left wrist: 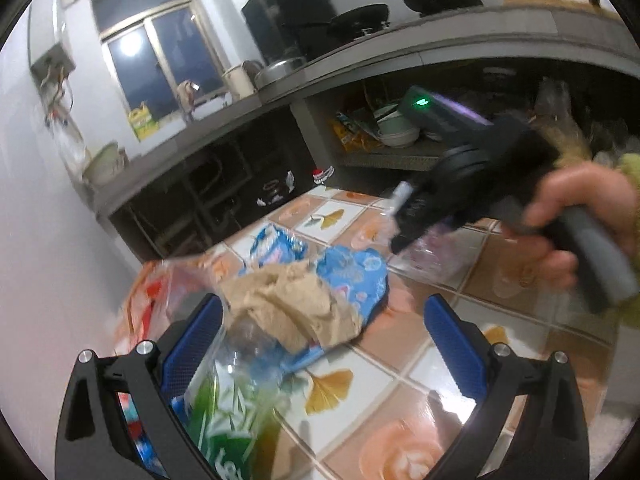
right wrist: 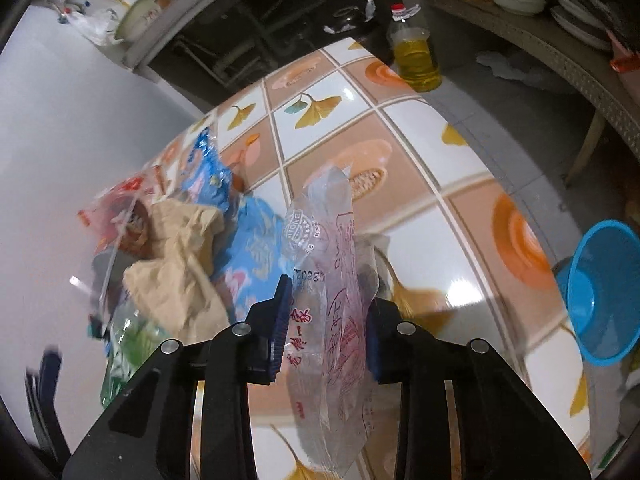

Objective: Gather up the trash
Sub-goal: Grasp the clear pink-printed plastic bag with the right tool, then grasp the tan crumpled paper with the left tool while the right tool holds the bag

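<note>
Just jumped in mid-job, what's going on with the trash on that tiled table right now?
A person works two handheld grippers over the tiled table. The right gripper has closed on a clear printed plastic bag. The left gripper is open, hovering by the trash pile: crumpled brown paper, a blue wrapper and a green-labelled bottle. None of the pile is gripped.

A long grey counter [left wrist: 400, 46] is running along the white wall [left wrist: 28, 240], with dark open shelving lying beneath it (bowls stacked inside). A night-dark window [left wrist: 160, 60] is sitting above the counter's far end.
</note>
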